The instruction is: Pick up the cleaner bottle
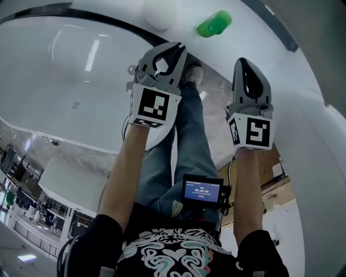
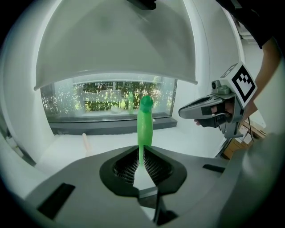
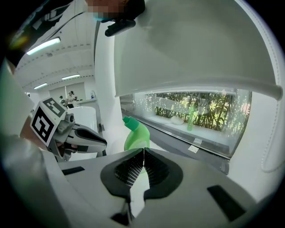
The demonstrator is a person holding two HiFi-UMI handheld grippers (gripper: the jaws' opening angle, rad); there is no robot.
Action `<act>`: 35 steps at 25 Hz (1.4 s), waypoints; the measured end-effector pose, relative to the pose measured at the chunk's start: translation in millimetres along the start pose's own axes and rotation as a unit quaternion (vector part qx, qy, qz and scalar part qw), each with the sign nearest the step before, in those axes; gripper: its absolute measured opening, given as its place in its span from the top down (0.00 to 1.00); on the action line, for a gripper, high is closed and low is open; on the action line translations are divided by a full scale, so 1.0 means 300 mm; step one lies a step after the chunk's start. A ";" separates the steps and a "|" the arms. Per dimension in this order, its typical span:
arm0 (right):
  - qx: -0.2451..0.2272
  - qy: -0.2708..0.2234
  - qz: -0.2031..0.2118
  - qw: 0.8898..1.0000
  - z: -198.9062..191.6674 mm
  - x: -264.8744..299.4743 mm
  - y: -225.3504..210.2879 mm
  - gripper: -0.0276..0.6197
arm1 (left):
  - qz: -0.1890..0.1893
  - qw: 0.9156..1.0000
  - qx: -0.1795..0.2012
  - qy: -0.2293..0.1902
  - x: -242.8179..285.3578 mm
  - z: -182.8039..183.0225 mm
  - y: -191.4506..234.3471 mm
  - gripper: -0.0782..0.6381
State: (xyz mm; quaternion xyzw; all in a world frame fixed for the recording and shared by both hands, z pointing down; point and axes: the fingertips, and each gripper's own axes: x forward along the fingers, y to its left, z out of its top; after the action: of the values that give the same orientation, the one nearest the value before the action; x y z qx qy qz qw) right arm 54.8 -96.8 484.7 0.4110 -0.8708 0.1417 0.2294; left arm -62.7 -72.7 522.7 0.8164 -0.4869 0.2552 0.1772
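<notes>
The green cleaner bottle [image 1: 213, 23] stands on a white ledge beyond both grippers. From the left gripper view the bottle [image 2: 144, 127] is upright and narrow, straight ahead past the jaws. The right gripper view has the bottle [image 3: 136, 136] with its angled cap just left of centre, behind the jaws. My left gripper [image 1: 172, 51] is shut with nothing in it; its pads [image 2: 149, 165] meet at the tips. My right gripper [image 1: 246, 64] is shut and empty too, its tips [image 3: 143, 159] touching. Neither gripper touches the bottle. Each gripper shows in the other's view: the right [image 2: 211, 109], the left [image 3: 87, 139].
A curved white shell [image 2: 111, 40] overhangs the ledge [image 2: 187, 142], with a window onto greenery behind [image 3: 200, 109]. A white round object [image 1: 158, 13] sits left of the bottle. A small pale stick [image 2: 85, 141] lies on the ledge. A screen device [image 1: 201, 190] hangs at the person's waist.
</notes>
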 end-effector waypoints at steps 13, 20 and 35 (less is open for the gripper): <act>0.003 0.008 0.003 1.000 -0.082 0.075 -0.100 0.91 | -0.005 1.000 0.011 0.013 0.183 -0.021 -0.036 0.69; 0.006 0.012 0.005 1.000 -0.091 0.106 -0.103 0.91 | -0.019 1.000 0.012 0.012 0.240 -0.013 -0.050 0.61; 0.010 0.009 -0.002 1.000 -0.118 0.183 -0.146 0.91 | -0.053 0.998 0.042 -0.001 0.353 -0.003 -0.063 0.60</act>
State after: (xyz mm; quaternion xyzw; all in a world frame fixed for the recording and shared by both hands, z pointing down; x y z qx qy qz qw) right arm 68.5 -144.4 545.8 0.4138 -0.8665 0.1537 0.2330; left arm -4.3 -138.0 585.1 0.8478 -0.4321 0.2654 0.1553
